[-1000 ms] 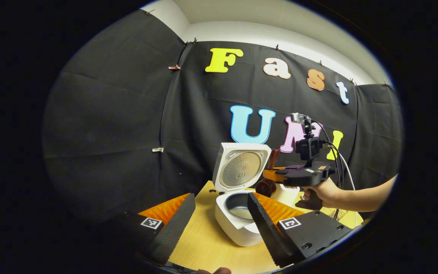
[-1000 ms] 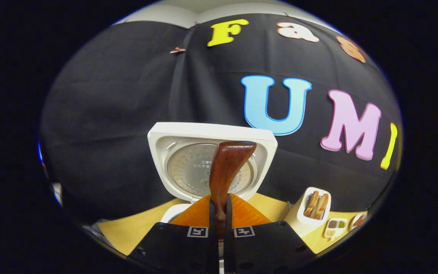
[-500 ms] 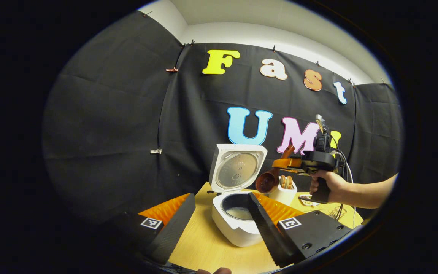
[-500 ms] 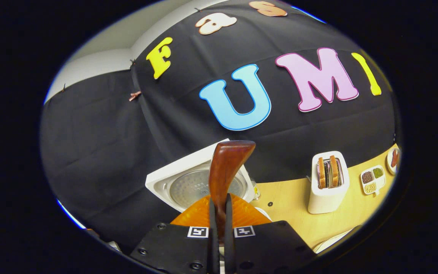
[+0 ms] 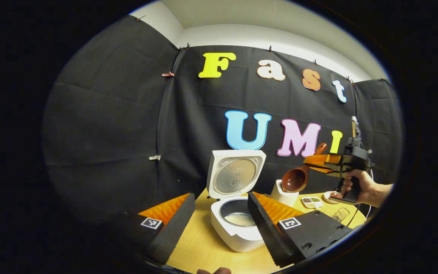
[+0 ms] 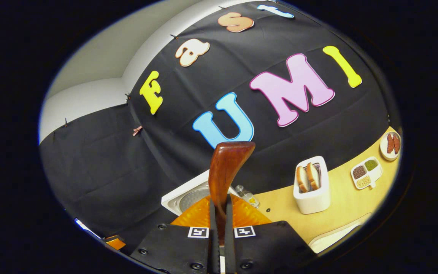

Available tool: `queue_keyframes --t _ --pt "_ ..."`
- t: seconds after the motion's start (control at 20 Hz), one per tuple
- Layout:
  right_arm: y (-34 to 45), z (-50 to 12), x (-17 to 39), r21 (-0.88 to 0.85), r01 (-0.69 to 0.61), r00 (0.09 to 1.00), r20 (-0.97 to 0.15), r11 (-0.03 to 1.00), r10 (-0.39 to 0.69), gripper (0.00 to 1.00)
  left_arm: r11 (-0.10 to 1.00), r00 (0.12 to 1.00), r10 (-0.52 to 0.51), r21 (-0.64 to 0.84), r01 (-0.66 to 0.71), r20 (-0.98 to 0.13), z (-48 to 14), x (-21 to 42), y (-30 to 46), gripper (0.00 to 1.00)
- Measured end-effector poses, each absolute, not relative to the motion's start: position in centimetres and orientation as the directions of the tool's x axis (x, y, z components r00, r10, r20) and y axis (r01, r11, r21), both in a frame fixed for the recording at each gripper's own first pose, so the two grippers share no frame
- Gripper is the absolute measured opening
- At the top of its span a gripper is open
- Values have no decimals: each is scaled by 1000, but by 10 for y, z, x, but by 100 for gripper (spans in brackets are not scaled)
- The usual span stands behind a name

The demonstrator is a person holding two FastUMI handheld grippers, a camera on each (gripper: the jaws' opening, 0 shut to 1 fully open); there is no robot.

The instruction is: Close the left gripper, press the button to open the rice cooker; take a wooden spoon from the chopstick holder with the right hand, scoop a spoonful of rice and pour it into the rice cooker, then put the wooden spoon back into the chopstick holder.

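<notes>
The white rice cooker (image 5: pixel 234 238) stands on the table with its lid (image 5: pixel 236 175) raised and pale rice in its pot (image 5: pixel 242 219). My left gripper (image 5: pixel 221 198) is open in front of it, one finger on each side of the cooker. To the right, a hand holds my right gripper (image 5: pixel 319 161), shut on the wooden spoon (image 5: pixel 297 179); the spoon's bowl hangs just above and right of the white chopstick holder (image 5: pixel 280 194). In the right gripper view the spoon's handle (image 6: pixel 226 167) rises from between the fingers of my right gripper (image 6: pixel 219 201), with the cooker lid (image 6: pixel 188 194) behind and the holder (image 6: pixel 312 186) to the right.
A small divided dish of grains (image 6: pixel 367 173) and a round plate (image 6: pixel 390 144) lie on the wooden table (image 6: pixel 340 205) right of the holder. A small bottle (image 6: pixel 246 196) stands by the cooker. The black cloth wall closes the back.
The right gripper has carried the spoon rightward from over the cooker to above the holder, and its view has rolled. The left gripper has barely moved and stays open.
</notes>
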State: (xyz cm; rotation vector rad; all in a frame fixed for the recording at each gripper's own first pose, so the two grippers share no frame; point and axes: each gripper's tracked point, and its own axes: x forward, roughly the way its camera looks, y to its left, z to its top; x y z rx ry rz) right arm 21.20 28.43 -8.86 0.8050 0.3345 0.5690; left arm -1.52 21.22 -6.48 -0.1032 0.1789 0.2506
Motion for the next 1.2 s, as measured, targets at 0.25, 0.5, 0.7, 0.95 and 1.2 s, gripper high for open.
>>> queue_keyframes --t 0.25,0.5,0.7,0.95,1.2 --pt "192 -105 202 632 -328 858 -112 702 502 9 967 958 222 -83 -240 -184 -62 5 188 96" --pt "100 -124 197 605 -239 907 -140 760 397 10 972 963 214 -64 -227 -165 -51 25 162 96" --pt "29 -154 197 584 -146 932 -188 798 309 10 972 962 214 -57 -227 -170 -50 37 143 95" --pt "-36 -212 193 484 -59 932 -288 873 222 10 973 960 217 -42 -228 -175 -45 46 121 95" --pt "-74 -274 186 401 -2 903 -392 916 174 9 972 956 222 -38 -233 -192 -47 53 103 95"
